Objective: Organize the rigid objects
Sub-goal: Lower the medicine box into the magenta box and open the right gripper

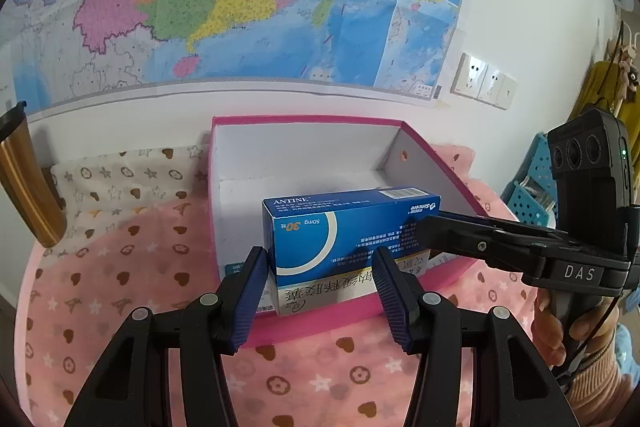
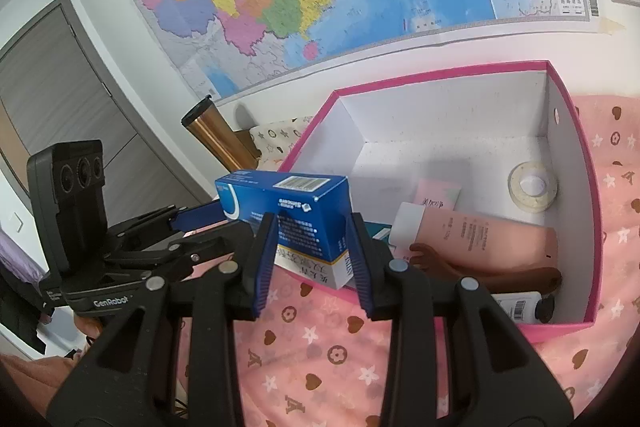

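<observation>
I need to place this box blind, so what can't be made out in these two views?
- Left wrist: pink cardboard box floor hidden behind the blue-and-white medicine carton.
- Right wrist: dark brown object under the pink tube, unidentifiable.
- Right wrist: carton's underside hidden by right tool.

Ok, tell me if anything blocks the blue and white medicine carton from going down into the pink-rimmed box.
The blue and white medicine carton sits over the pink-rimmed box's near corner. Below it lies a teal box; a pink tube is alongside. The far floor is bare.

One pink box (image 2: 576, 131), one blue medicine carton (image 2: 292, 203) and one tape roll (image 2: 534, 187) are counted. Two pink tubes (image 2: 500, 235) are seen inside. One gold tumbler (image 2: 216, 135) is counted.
</observation>
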`<state>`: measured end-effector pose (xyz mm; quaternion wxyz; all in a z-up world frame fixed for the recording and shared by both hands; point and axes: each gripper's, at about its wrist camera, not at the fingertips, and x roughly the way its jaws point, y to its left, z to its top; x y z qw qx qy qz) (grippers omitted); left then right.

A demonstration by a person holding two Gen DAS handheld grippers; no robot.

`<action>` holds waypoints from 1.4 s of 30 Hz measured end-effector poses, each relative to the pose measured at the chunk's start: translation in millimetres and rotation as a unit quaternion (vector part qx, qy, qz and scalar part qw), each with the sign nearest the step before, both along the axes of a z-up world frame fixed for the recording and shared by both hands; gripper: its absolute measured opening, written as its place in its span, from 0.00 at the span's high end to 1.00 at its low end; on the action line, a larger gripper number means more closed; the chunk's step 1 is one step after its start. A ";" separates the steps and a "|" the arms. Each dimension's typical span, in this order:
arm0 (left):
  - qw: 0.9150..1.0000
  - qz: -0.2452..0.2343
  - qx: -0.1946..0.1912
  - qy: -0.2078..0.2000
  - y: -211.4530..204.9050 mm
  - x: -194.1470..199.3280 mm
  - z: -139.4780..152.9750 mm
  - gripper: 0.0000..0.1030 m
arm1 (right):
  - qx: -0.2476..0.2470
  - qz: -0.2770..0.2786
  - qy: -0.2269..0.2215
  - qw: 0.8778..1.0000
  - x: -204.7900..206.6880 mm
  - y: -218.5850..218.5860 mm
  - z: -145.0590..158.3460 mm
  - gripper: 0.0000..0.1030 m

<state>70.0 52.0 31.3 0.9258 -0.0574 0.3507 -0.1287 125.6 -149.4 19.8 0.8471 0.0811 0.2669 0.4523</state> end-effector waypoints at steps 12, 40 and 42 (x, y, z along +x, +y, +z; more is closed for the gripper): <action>1.000 0.006 0.005 0.030 2.7 14.0 -11.0 0.48 | -0.009 0.000 0.035 0.999 17.3 7.6 -12.7 0.63; 0.999 0.025 0.023 0.020 4.0 11.1 -22.1 0.43 | -0.075 -0.029 0.017 0.997 22.4 23.0 -28.5 0.63; 0.999 0.026 0.023 0.009 1.7 3.9 -19.9 0.37 | -0.076 -0.029 0.006 0.997 16.1 20.0 -27.2 0.63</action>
